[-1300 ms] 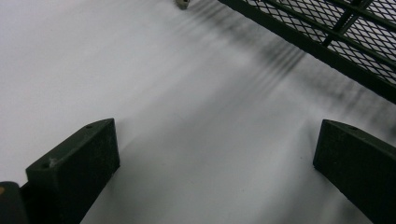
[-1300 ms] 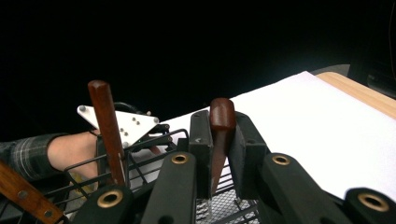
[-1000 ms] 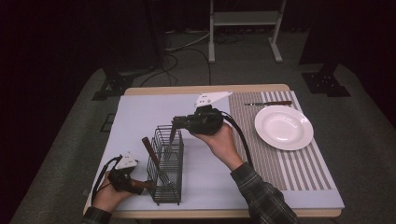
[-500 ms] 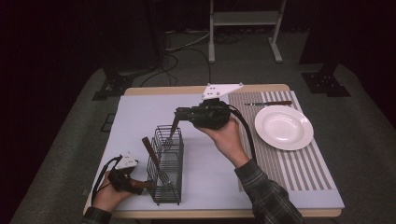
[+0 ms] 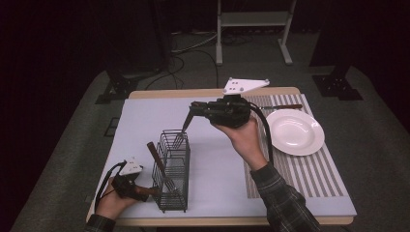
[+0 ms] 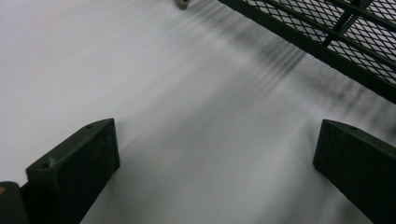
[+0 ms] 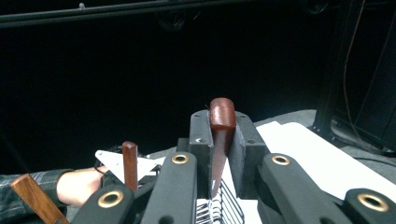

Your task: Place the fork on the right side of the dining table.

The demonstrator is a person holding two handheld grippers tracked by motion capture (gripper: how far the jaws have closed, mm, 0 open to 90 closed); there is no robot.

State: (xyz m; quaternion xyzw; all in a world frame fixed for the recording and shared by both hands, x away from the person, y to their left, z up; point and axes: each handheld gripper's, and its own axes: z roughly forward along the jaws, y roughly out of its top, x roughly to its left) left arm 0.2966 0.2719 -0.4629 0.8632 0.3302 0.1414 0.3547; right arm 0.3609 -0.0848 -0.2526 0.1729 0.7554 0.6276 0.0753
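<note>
looking across my table from left to right:
left gripper point(image 5: 126, 182): my left hand rests it at the near left corner of the table point(image 5: 145, 121), just beside the wire basket point(image 5: 172, 170); in the left gripper view its jaws stand wide apart over bare white cover, grasping nothing.
wire basket: black mesh caddy standing on the white cover; one wooden-handled utensil point(image 5: 157, 159) leans in its near end.
fork point(image 5: 183, 129): hangs tines down, the tines at the rim of the basket's far end, its wooden handle up in my right tongs.
right gripper point(image 7: 223, 154): held up above the table, level, pointing left; its jaws are clenched on the fork's brown handle point(image 7: 222, 123).
plate point(image 5: 295, 131): white, on the striped mat point(image 5: 309, 171) at the right, well apart from the basket.
</note>
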